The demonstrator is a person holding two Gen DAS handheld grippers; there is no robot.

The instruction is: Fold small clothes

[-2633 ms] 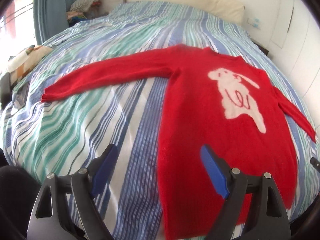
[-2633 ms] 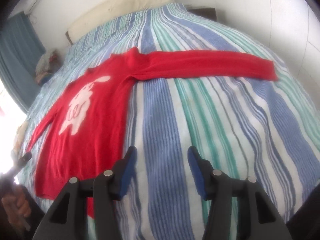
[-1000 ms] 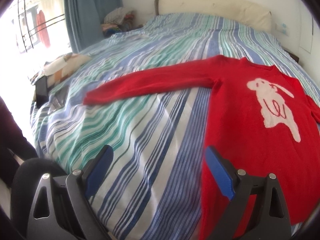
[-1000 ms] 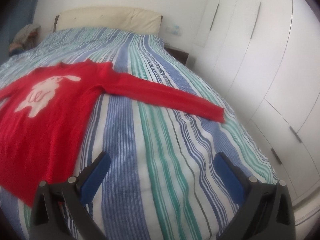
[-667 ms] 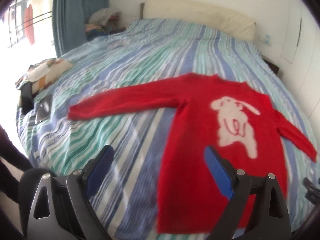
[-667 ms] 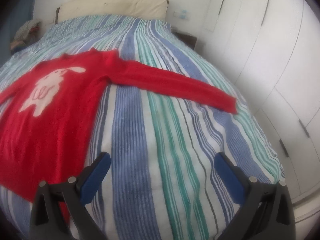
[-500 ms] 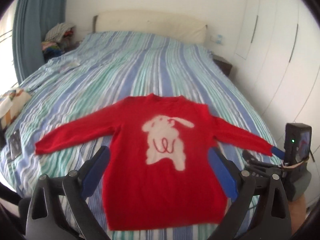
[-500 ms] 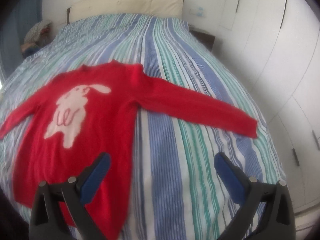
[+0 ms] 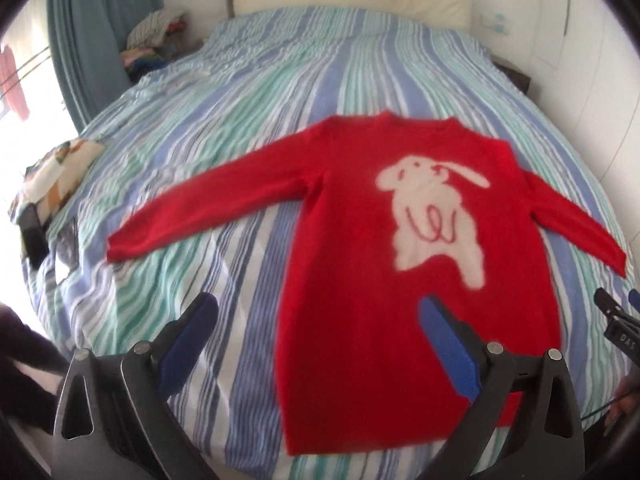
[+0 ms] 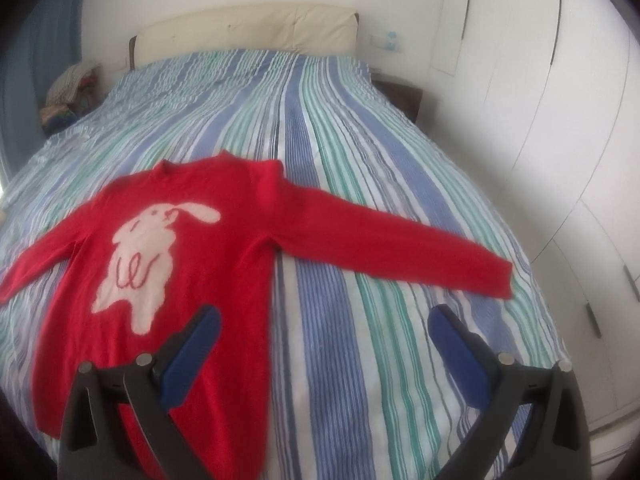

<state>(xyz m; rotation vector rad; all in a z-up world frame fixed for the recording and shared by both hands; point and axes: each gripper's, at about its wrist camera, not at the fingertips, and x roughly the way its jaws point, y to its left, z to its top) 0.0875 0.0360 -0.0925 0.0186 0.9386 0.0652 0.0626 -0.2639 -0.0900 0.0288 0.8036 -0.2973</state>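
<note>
Sweater flat on bed, face up, both sleeves spread out, hem toward cameras. Nothing folded yet; judged pre-grasp. Left gripper and right gripper above near edge, jaws wide, empty. Next move likely: pinch sleeve cuffs, fold inward across body. Left view alone shows curtain, cushion, right gripper's tip at frame edge. Right view alone shows wardrobe doors.

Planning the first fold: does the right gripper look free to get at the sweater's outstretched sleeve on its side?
Probably yes. The right gripper has its jaws open, and only bare striped bedspread lies between it and the sleeve.
</note>
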